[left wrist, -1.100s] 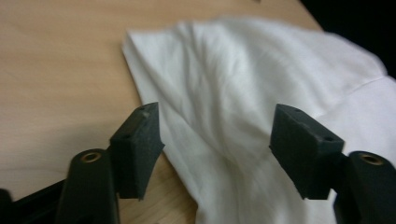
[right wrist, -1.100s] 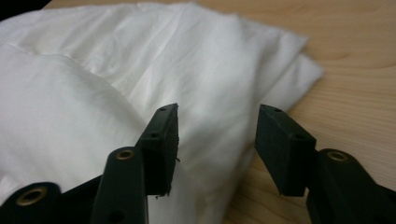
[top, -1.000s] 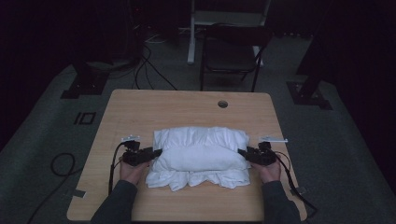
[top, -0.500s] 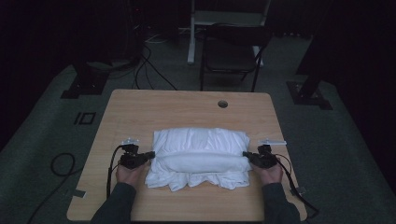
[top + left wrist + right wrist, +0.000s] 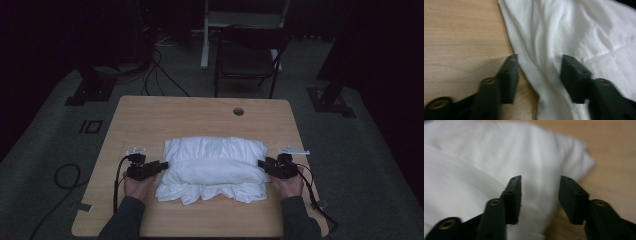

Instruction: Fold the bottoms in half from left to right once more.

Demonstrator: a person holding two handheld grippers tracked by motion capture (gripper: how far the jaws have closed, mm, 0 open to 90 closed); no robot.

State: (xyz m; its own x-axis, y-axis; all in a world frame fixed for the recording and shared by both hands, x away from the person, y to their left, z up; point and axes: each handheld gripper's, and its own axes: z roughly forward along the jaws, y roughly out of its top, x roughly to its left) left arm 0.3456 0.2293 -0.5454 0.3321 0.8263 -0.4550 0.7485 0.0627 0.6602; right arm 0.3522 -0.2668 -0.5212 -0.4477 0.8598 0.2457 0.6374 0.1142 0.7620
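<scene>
From the high view, a folded white cloth bundle point(image 5: 212, 167) lies on the near half of the light wooden desk point(image 5: 150, 115), flatter and more squared than a second ago, when its middle still puffed up. The left claw point(image 5: 165, 164) sits at the bundle's left end and the right claw point(image 5: 259, 163) at its right end, each held by a hand in a dark sleeve; both have just been opening after a brief squeeze.

In the left gripper view, the left claw point(image 5: 539, 66) stands spread over the cloth's edge point(image 5: 579, 32), one jaw above bare wood, the other above fabric; the pads seem clear of it, though blur makes that uncertain.

In the right gripper view, the right claw point(image 5: 540, 187) is likewise spread, with the bundle's rounded corner point(image 5: 499, 160) lying between and beyond its jaws, not pinched.
</scene>
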